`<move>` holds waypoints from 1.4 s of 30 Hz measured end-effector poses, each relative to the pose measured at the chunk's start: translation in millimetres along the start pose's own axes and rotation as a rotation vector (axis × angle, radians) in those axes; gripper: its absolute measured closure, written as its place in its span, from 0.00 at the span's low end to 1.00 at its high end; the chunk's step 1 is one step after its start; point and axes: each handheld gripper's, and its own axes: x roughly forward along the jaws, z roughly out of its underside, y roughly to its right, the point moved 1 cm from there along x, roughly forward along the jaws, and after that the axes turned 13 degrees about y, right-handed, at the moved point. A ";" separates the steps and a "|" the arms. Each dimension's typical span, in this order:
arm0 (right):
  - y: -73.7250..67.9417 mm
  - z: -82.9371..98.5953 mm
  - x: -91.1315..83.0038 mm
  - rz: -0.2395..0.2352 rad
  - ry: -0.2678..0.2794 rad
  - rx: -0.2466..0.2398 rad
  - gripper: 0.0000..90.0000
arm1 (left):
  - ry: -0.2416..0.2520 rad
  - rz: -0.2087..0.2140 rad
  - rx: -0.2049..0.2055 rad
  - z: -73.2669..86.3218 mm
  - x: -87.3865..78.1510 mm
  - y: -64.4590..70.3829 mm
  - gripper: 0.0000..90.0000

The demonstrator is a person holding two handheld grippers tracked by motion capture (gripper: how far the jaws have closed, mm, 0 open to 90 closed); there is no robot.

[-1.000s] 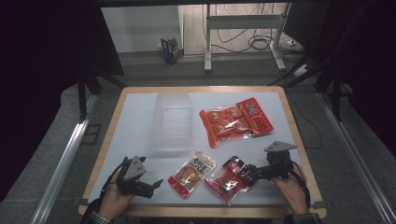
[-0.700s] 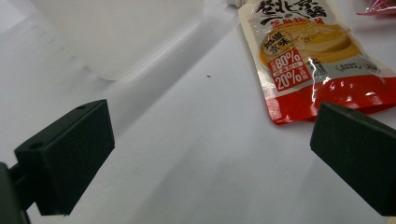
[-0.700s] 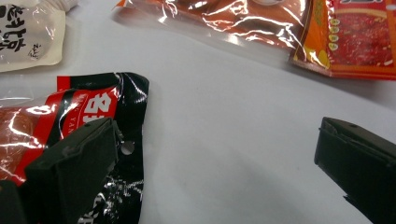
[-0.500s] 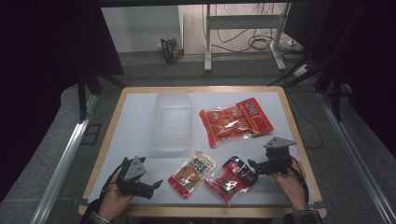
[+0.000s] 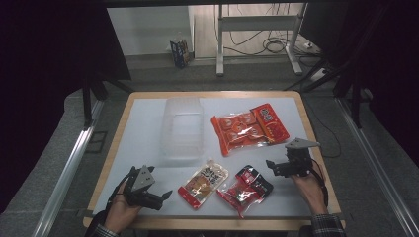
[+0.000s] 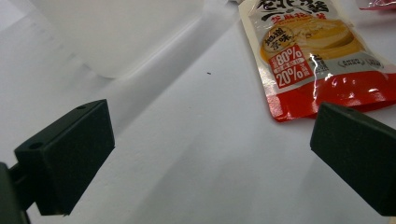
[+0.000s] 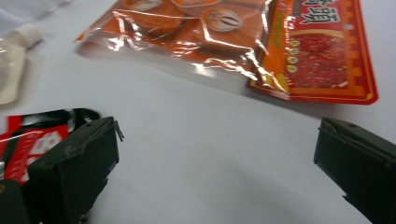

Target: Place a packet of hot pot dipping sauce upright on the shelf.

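The right gripper (image 5: 274, 166), jaws parted and empty, is shown drawn back from the red-and-black packet (image 5: 245, 188) left near the tabletop's front edge, suggesting release; the left gripper (image 5: 160, 196), likewise spread, is held beside the yellow pouch (image 5: 203, 182).

Black jaws on the left gripper (image 5: 165, 195) at seven o'clock and on the right gripper (image 5: 271, 165) at four o'clock, each topped by a grey plate. White table (image 5: 143, 133) with a pale wood rim. Clear, colourless container (image 5: 184, 127) at twelve o'clock. Orange-red large packet (image 5: 248, 128) at one o'clock: see-through over orange rounds, a red panel with yellow script at one end. Cream-and-yellow pouch (image 5: 203, 183) at six o'clock, with a red base and white "80%" and "20%" on red. Red-and-black small packet (image 5: 245, 189) at five o'clock, glossy, with white lettering.
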 end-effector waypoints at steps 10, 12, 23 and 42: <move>22.3 -0.6 11.0 0.059 -0.012 0.045 0.00 | -0.009 0.005 0.005 0.6 1.2 0.6 0.00; 27.0 0.4 13.5 0.062 -0.016 0.059 0.00 | -0.010 0.006 0.005 0.7 1.4 0.8 0.00; 42.2 7.0 28.4 0.059 -0.073 0.131 0.00 | -0.015 0.009 0.015 0.9 2.2 2.0 0.00; 61.6 1.2 54.4 0.035 -0.108 0.158 0.08 | -0.027 0.008 0.029 1.1 3.1 3.3 0.00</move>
